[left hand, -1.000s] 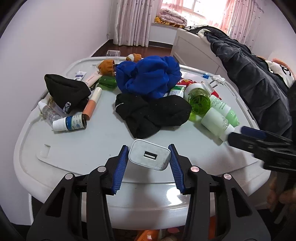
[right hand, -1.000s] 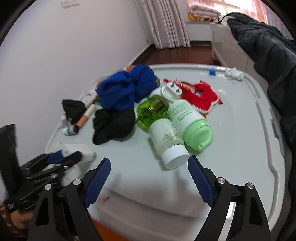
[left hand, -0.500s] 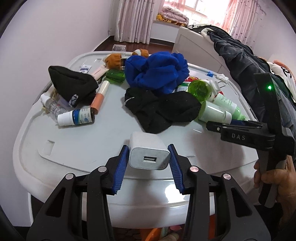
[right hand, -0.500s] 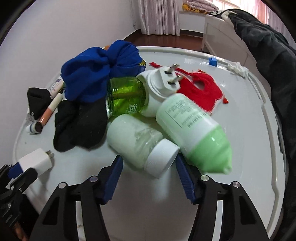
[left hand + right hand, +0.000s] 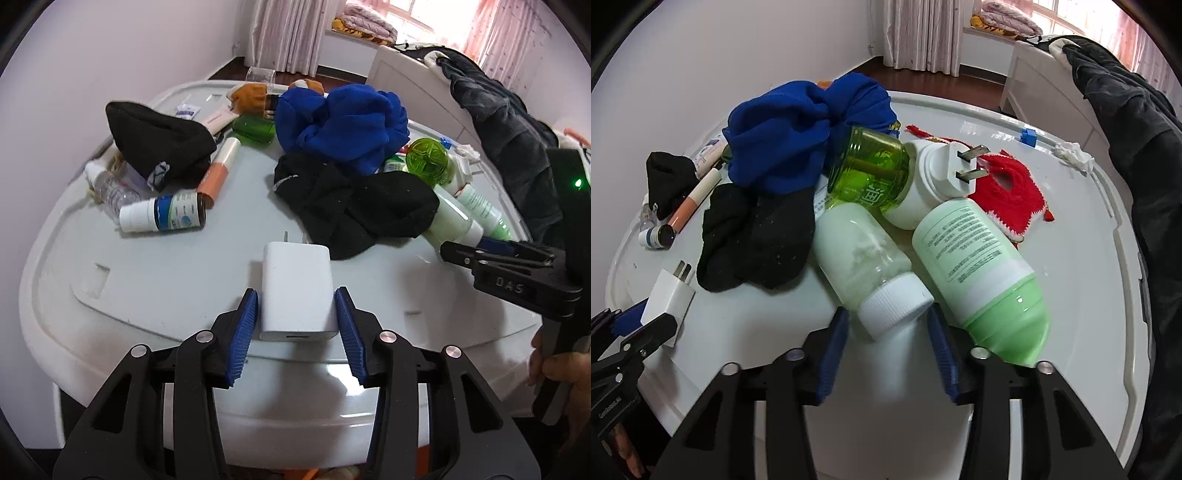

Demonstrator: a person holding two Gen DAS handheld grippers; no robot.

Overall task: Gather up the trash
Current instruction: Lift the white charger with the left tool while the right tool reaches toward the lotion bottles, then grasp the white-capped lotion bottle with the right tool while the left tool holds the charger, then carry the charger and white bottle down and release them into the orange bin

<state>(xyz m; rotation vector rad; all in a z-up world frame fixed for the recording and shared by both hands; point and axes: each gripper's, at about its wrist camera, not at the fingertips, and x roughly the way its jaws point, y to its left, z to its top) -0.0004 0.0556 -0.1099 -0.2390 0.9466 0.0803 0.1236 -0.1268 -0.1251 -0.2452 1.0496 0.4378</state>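
My left gripper [image 5: 295,325] stands around a white USB charger [image 5: 297,290] lying flat on the white table [image 5: 155,280]; the jaws sit just beside its sides with thin gaps. The charger also shows in the right wrist view [image 5: 668,295]. My right gripper [image 5: 888,339] is open around the white cap of a pale bottle [image 5: 864,254] lying on its side, jaws close to the cap. A green-capped bottle [image 5: 982,269] lies right of it, touching. A green mosquito-liquid plug-in [image 5: 882,177] rests behind.
Blue cloth [image 5: 343,118], black socks [image 5: 354,206], a black hat [image 5: 155,147], a small blue-label bottle [image 5: 162,218], an orange tube [image 5: 218,170] and red knitwear [image 5: 1008,195] lie on the table. A bed with dark clothes [image 5: 498,110] stands right.
My left gripper lowered the charger flat onto the table and its jaws opened slightly. My right gripper moved forward and narrowed around the pale bottle's cap.
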